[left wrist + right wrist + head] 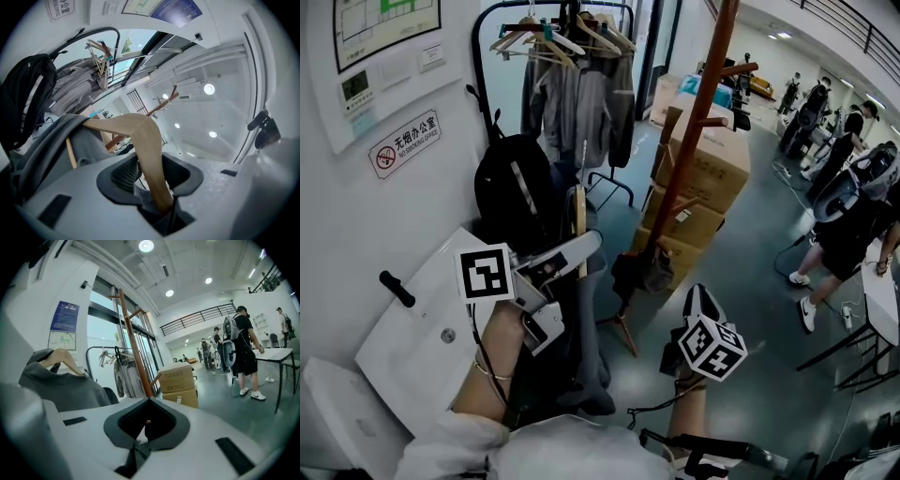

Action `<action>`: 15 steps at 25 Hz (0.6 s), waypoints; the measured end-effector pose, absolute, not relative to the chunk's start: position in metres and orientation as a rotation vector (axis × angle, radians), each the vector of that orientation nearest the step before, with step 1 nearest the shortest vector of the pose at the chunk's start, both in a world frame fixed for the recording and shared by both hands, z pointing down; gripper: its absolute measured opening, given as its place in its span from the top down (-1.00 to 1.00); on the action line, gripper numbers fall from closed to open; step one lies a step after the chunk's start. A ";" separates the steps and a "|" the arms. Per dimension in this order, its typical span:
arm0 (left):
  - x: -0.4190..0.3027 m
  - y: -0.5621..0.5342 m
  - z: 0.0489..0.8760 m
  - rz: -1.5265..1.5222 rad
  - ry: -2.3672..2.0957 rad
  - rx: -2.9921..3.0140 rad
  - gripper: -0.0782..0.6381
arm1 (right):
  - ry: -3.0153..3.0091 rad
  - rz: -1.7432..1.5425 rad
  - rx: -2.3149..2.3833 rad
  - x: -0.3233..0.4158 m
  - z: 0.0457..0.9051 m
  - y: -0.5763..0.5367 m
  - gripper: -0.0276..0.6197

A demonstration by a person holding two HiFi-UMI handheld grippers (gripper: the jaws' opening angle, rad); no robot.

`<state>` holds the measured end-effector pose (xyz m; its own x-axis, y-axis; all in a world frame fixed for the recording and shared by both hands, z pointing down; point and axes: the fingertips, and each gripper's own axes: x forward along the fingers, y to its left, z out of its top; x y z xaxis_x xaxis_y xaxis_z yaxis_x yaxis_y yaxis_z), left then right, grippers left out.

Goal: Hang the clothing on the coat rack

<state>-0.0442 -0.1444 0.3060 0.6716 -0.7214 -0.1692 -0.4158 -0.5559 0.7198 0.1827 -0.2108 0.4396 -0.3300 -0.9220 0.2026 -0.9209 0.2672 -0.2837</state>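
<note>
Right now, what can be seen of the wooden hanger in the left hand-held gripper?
The hanger is pale, smooth wood with a thin crossbar. One arm runs down between the jaws of the left hand-held gripper, which clamp it; a grey garment drapes over the other arm. It is tilted, not yet on the coat rack.

Your loaded hanger is left of the coat rack, with the clothes rail behind.
The hanger (140,136) sits in your left claw (581,251), and the garment (589,337) is draped on it and hangs below. The coat rack (694,141) stands just to its right, with boxes (703,173) stacked behind the pole. Behind the hanger is the clothes rail (478,66), jackets (581,103) on it and a backpack (511,187) at its left end. Your right claw (701,302) sits low, right of the rack's foot.
</note>
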 end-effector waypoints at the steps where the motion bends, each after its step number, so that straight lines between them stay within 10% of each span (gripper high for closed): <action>1: -0.045 -0.148 0.306 -0.601 -0.870 2.224 0.34 | 2.496 -0.553 -1.821 0.183 0.440 -0.214 0.84; 15: -0.064 -0.238 0.314 -0.556 -0.784 2.196 0.34 | 2.440 -0.458 -1.880 0.173 0.418 -0.301 0.84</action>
